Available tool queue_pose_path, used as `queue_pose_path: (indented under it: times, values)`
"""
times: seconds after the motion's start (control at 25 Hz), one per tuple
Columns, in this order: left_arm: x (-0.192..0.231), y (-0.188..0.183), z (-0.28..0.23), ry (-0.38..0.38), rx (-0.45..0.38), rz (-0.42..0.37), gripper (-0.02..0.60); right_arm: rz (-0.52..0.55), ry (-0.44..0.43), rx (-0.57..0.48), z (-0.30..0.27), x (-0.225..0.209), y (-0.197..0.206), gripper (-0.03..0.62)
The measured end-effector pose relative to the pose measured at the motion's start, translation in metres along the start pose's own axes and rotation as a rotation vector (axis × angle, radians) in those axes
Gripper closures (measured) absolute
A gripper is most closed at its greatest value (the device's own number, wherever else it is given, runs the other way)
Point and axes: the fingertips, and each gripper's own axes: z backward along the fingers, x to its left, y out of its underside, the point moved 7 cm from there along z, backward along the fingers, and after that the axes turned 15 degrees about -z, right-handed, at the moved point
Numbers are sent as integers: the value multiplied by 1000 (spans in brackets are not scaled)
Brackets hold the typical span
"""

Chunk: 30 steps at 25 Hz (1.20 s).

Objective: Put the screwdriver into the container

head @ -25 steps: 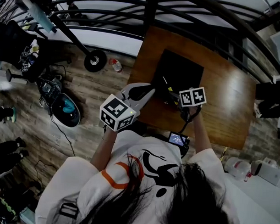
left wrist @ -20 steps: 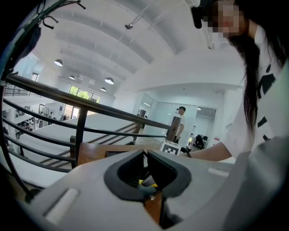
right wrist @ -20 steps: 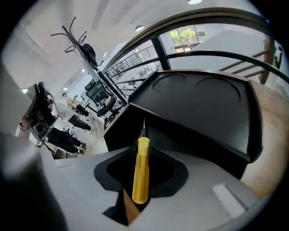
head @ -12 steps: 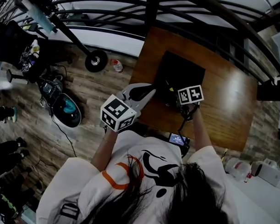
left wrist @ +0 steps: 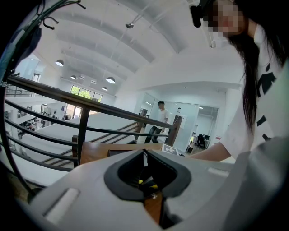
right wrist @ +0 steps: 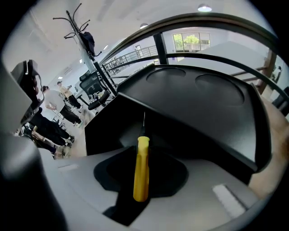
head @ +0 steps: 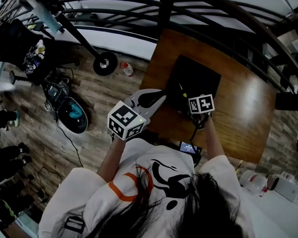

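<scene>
You've got two tongs, one screwdriver (right wrist: pixel 141 178) and one black container (right wrist: pixel 203 103) on the bench (head: pixel 242 109). The right tongs (right wrist: pixel 143 151) clamp the screwdriver. It has a yellow handle and a thin metal shaft, with the tip just beside the container. The left tongs (left wrist: pixel 144 155) are closed on nothing.

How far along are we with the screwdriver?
Done: pickup; the right gripper is shut on the yellow-handled screwdriver. In hand: its tip points at the black container on the table. Left: lower it in and release. The left gripper is shut on nothing.
</scene>
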Motion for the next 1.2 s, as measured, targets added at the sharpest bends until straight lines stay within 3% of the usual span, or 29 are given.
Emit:
queue_pose_path:
  times: [0.2, 0.44, 0.72, 1.2]
  values:
    - [-5, 1, 1, 2, 4, -2, 581, 47, 29, -33, -2, 4, 2, 476]
    - [-14, 1, 0, 2, 10, -9, 581, -19, -26, -66, 3, 0, 3, 378]
    - [-13, 1, 6, -4, 13, -8, 581, -23, -50, -126, 20, 6, -4, 388]
    - [-21, 1, 2, 18, 11, -11, 581, -80, -164, -271, 67, 21, 8, 408]
